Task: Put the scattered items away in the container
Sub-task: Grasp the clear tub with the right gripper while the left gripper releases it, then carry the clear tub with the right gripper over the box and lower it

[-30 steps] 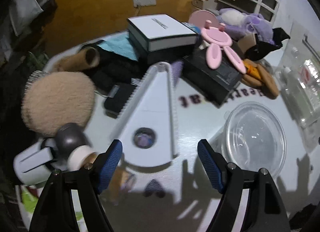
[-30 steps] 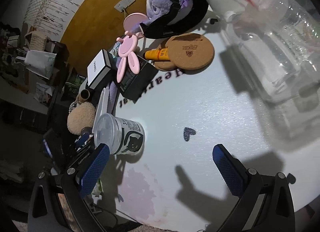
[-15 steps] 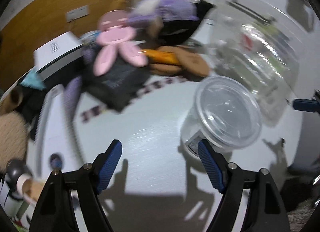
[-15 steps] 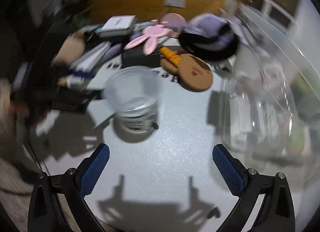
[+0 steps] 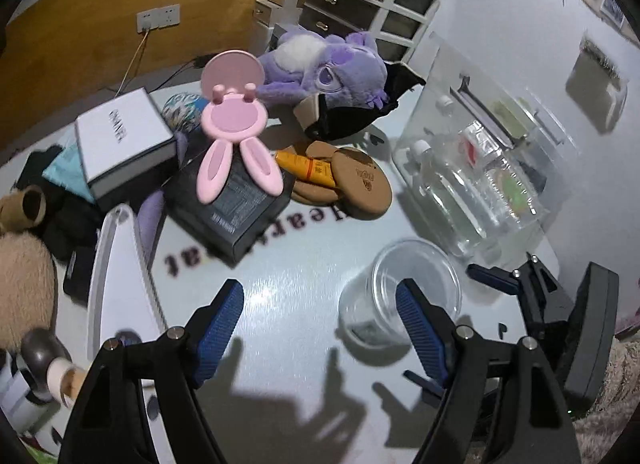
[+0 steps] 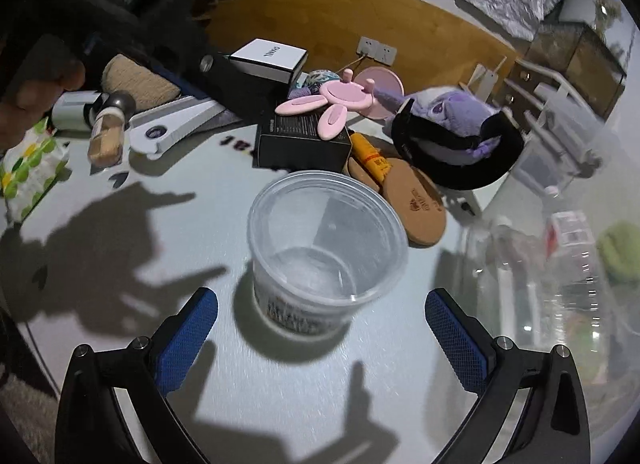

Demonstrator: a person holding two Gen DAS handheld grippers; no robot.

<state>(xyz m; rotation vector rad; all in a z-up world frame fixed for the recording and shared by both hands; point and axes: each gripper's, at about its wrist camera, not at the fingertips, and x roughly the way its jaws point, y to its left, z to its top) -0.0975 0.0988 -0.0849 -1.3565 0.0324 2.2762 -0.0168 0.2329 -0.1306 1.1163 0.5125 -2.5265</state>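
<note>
Both grippers open over a cluttered white table [image 6: 120, 224]

The clear storage bin [image 5: 492, 152] stands at the table's right edge, bottles inside; the purple plush [image 5: 332, 68] lies at the back beside the pink bunny stand [image 5: 234, 124]; the empty clear plastic cup [image 6: 326, 252] stands upright just ahead of the right gripper [image 6: 320, 328], whose jaws are spread, touching nothing; the left gripper [image 5: 320, 322] is likewise spread and empty.

Clear plastic cup [image 6: 326, 248] upright on the white table [image 6: 200, 224], just ahead of the right gripper [image 6: 320, 328], whose blue-padded jaws stand wide apart.
</note>
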